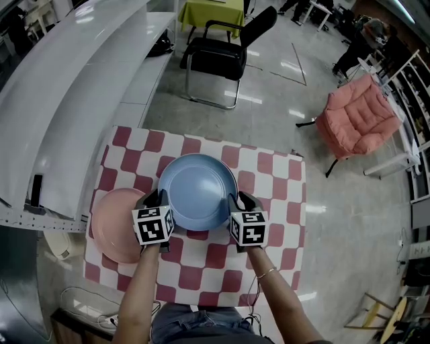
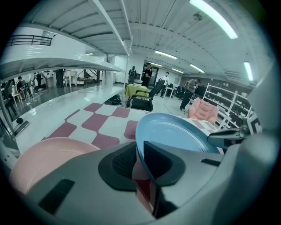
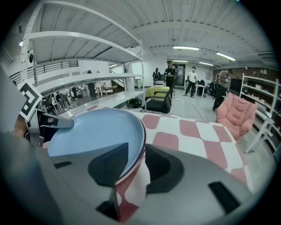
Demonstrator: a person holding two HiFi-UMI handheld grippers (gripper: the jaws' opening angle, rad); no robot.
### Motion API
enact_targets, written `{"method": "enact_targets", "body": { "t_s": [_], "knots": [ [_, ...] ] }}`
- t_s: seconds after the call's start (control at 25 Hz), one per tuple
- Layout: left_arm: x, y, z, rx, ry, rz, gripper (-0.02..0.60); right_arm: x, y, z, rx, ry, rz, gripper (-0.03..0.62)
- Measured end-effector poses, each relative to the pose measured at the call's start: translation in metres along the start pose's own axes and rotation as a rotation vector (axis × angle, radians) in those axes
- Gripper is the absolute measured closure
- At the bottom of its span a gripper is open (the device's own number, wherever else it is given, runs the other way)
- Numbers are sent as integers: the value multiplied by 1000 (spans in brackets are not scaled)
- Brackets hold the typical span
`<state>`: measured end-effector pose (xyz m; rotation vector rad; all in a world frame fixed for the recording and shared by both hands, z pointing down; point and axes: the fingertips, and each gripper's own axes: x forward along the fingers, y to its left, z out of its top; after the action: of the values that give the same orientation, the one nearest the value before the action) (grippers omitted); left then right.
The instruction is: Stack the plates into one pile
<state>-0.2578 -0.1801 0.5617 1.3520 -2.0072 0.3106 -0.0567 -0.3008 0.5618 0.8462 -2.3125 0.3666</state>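
Note:
A blue plate (image 1: 198, 191) lies over the middle of the red-and-white checkered table (image 1: 269, 175). My left gripper (image 1: 159, 198) straddles its left rim and my right gripper (image 1: 238, 200) its right rim. In the left gripper view the blue plate (image 2: 171, 132) has its rim against the right jaw of the left gripper (image 2: 138, 162), and cloth shows in the gap beside the other jaw. In the right gripper view the blue plate (image 3: 92, 132) sits between the parted jaws of the right gripper (image 3: 136, 165), again with cloth in the gap. A pink plate (image 1: 114, 225) rests at the table's left edge.
A long white counter (image 1: 60, 101) runs along the left of the table. Beyond the far edge stand a black chair (image 1: 215, 50) and a yellow-green table (image 1: 211, 13). A pink armchair (image 1: 356, 114) is at the far right. Cables (image 1: 101, 316) lie on the floor at the near left.

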Motion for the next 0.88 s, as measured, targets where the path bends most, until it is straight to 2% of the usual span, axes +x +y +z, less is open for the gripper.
{"method": "enact_targets", "body": {
  "t_s": [0.2,0.56,0.88],
  "knots": [
    [1,-2,-1,1,1,-15,511,-3,-3,1,0,-9,-5,476],
    [-18,-1,5,-17,-45,-2,508,-22,-3,15,-18,-53,-14,476],
    [-66,20,0,-63,-110,40,509,-49,41,36,-36,-132,89,476]
  ]
}}
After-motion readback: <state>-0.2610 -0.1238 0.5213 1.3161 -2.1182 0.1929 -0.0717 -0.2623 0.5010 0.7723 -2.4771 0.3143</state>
